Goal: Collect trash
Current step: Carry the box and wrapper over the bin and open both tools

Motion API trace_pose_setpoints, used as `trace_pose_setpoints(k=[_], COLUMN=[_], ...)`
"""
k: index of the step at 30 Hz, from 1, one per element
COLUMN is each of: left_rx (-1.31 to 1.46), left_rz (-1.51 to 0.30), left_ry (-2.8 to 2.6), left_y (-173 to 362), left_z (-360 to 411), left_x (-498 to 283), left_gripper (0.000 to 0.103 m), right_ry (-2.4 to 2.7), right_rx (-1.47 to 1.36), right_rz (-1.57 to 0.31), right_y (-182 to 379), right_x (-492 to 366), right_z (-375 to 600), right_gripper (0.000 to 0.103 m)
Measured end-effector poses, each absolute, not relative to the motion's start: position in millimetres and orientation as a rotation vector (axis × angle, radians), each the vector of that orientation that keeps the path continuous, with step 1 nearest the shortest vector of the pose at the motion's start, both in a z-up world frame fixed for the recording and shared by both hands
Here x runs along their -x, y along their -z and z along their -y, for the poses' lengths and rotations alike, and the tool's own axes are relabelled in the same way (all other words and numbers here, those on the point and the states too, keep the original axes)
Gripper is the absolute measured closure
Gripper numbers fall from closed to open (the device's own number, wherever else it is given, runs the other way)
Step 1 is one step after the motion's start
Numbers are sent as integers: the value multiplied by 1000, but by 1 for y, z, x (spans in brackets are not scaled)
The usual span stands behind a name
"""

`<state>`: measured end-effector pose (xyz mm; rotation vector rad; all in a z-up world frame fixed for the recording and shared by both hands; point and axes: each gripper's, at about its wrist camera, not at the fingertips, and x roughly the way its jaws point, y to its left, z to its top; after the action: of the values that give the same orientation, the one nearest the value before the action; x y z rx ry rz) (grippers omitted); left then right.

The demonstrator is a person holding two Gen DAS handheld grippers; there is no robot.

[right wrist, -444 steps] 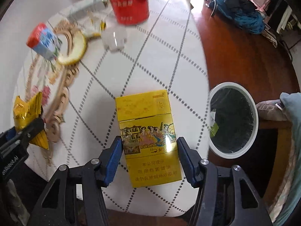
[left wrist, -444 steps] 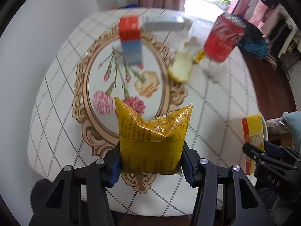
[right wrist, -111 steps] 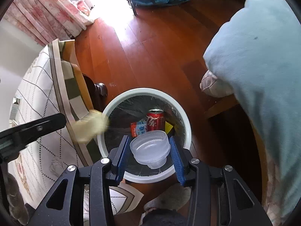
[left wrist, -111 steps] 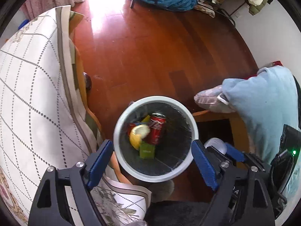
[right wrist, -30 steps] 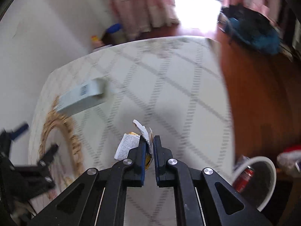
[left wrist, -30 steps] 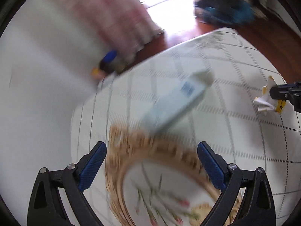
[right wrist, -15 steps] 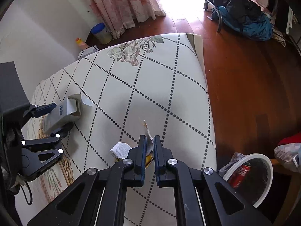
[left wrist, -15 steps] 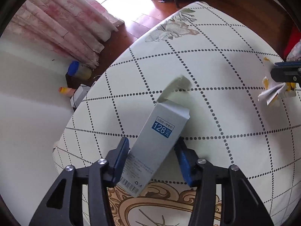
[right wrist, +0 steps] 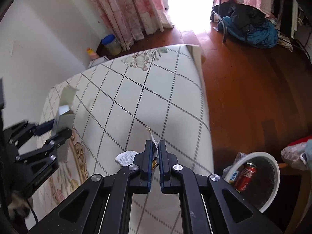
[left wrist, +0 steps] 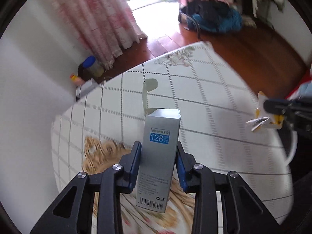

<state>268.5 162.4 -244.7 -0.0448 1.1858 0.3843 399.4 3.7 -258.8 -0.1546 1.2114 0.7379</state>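
Observation:
My left gripper (left wrist: pixel 158 152) is shut on a tall grey carton (left wrist: pixel 159 152) with a blue "128" label and an open top flap, held upright above the table. The carton also shows in the right wrist view (right wrist: pixel 63 117), with the left gripper (right wrist: pixel 56 130) at the left. My right gripper (right wrist: pixel 154 148) is shut on a crumpled white and yellow wrapper (right wrist: pixel 126 157), lifted over the table's right side. The wrapper also shows in the left wrist view (left wrist: pixel 261 120). A white-rimmed trash bin (right wrist: pixel 273 175) stands on the floor at lower right, holding a red can (right wrist: pixel 245 175).
The table (right wrist: pixel 156 89) has a white cloth with a dotted diamond grid and a gold floral oval. Pink curtains (right wrist: pixel 132 9), a blue-lidded jar (right wrist: pixel 111 43) and a heap of blue clothes (right wrist: pixel 251 27) lie beyond it on the wooden floor.
My left gripper has closed on the grey carton and raised it upright off the table. My right gripper still holds the wrapper and has lifted slightly.

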Motion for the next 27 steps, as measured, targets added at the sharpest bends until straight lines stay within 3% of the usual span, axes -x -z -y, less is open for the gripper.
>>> trace_pose_setpoints(k=[15,21,27], left_rx=[206,255,380], left_rz=[-991,-1018,-1129], left_ry=[-257,-129,-35], left_y=[170,187,236], left_z=[-2,68,105], left_x=[-267,-307,-361], left_gripper=[73,73,73], right_ry=[-550,-464,-386], right_rx=[-28,-38,-43], right_rz=[-1046,-1046,-1150], right_y=[186,187,236], right_x=[-376,-388,-422], right_z=[221,301,352], right_gripper=[97,97,97])
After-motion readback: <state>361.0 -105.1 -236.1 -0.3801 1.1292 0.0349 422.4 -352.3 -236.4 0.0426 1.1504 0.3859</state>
